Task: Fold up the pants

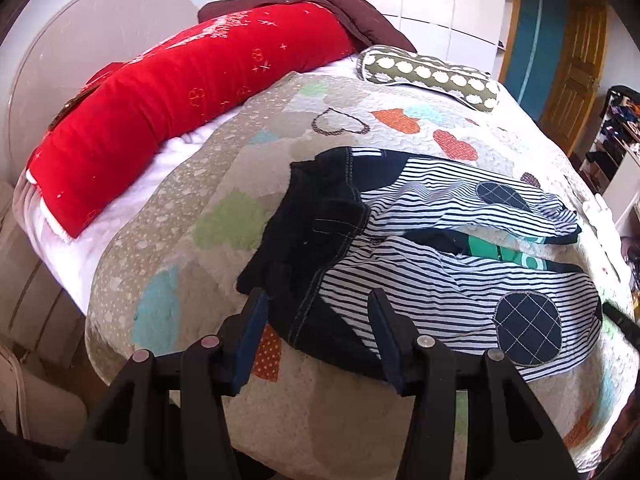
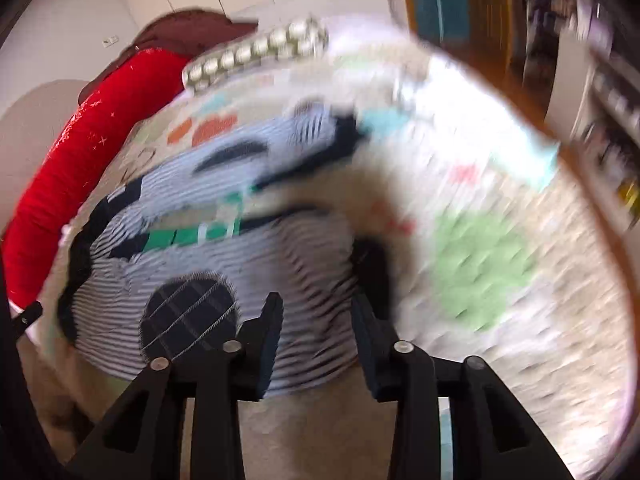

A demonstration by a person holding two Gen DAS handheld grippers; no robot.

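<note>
Striped navy-and-white pants (image 1: pixel 432 280) with dark knee patches and a dark waistband lie spread and rumpled on the quilted bed cover (image 1: pixel 240 152). My left gripper (image 1: pixel 318 300) is open and empty, hovering just above the waistband end. In the blurred right wrist view, the pants (image 2: pixel 224 264) lie ahead, and my right gripper (image 2: pixel 316 308) is open and empty over the near leg close to its cuff, beside a round knee patch (image 2: pixel 188 316).
A long red pillow (image 1: pixel 168 108) and a maroon garment (image 1: pixel 340 4) lie at the bed's head. A dotted olive bolster (image 1: pixel 432 76) sits at the far side. A wooden door (image 1: pixel 572 76) and cluttered shelves (image 1: pixel 616 128) stand at right.
</note>
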